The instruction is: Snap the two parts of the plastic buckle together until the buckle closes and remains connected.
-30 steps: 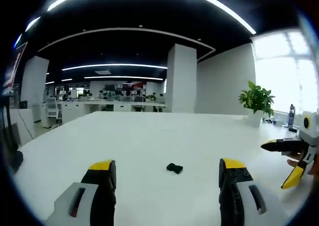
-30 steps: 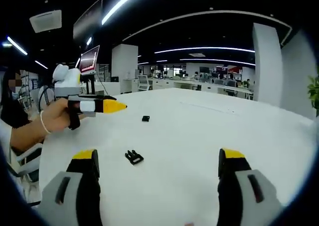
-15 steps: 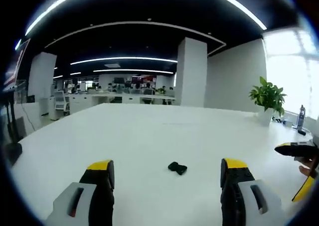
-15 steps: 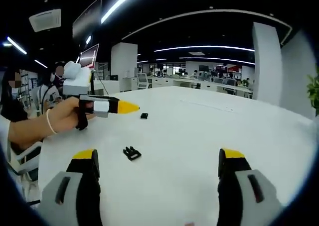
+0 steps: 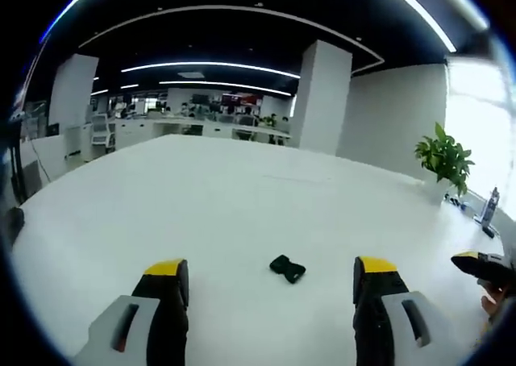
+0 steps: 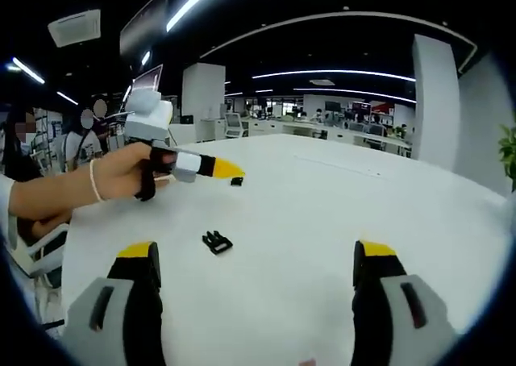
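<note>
— On the white worktop [image 5: 201,197], anything between the left tool's [image 5: 272,279] jaws?
— Nothing gripped. Spread wide, yellow tips at 7 and 5 o'clock of the left gripper view. Ahead of them, just right of centre, one buckle part [image 5: 287,268]: small, black, lying flat on the worktop, touching neither jaw.
— And the right tool [image 6: 256,265]?
— Likewise released, jaws well apart and holding nothing. Out in front, toward 9 o'clock from the right gripper view's centre, the pronged buckle part [image 6: 216,241], lying on the worktop, clear of both jaws. Farther off, toward 11 o'clock, a second small black piece [image 6: 235,181], just beyond the yellow tip of the left tool as seen from this side.
— Same piece as in the left gripper view?
— Cannot tell for certain; too small to make out its shape.
— Left tool from that side: spread or clenched?
— Seen side-on at 10 o'clock, held in a hand [image 6: 121,172] with a thin band at the wrist; from that angle cannot tell.
— Any sign of the right tool in the left gripper view?
— Yes, at 4 o'clock by the edge: a yellow-and-black tip poking in, with fingers [image 5: 490,303] below it.
— Anything else around?
— A potted plant [image 5: 443,158] at 2 o'clock near the worktop's far edge, a bottle [image 5: 488,209] beside it toward 3 o'clock, a white pillar [image 5: 320,98] at 12 o'clock, and office desks far behind. At 9 o'clock of the right gripper view, seated people.
</note>
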`<state>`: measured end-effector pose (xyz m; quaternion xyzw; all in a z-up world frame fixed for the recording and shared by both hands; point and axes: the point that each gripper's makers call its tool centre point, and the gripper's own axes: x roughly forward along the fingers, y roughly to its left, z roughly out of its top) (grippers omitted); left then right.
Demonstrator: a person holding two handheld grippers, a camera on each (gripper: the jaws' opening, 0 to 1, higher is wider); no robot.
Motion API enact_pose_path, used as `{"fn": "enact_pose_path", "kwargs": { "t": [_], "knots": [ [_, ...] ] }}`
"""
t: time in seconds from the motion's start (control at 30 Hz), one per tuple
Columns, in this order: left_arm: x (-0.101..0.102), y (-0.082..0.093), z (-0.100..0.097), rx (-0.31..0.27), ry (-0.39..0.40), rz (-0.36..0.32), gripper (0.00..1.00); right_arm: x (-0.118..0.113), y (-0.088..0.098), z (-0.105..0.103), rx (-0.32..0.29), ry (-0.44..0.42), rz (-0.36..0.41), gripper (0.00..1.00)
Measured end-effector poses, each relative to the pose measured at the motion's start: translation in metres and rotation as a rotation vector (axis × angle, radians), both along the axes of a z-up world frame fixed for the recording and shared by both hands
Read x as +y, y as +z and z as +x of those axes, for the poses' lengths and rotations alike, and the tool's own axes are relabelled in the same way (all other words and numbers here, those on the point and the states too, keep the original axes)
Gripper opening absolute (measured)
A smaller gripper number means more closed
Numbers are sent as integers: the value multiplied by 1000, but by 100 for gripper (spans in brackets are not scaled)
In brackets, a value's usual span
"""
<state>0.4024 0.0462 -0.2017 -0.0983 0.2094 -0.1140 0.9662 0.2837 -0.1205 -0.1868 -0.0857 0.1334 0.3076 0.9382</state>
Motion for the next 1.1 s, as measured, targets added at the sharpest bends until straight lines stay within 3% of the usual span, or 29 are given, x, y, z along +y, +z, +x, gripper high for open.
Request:
{"fn": "enact_pose_path", "kwargs": {
  "t": [0.1,0.23,0.37,0.57,0.8,1.1],
  "knots": [
    [2,-7,6,8,19,15,83,-1,-1,0,-1,-1,-5,100],
    [6,1,16,-46,61,31,81,-1,-4,1,6,0,-8,100],
    [6,-2,24,-49,75,40,81,1,-6,2,10,1,-9,99],
    [4,-9,18,-31,79,99,81,5,-9,-3,16,6,-13,99],
    [2,-9,11,-40,80,101,80,5,-9,-7,16,8,-21,99],
    [2,-16,13,-5,60,169,71,9,-10,-12,16,13,-24,99]
  ]
}}
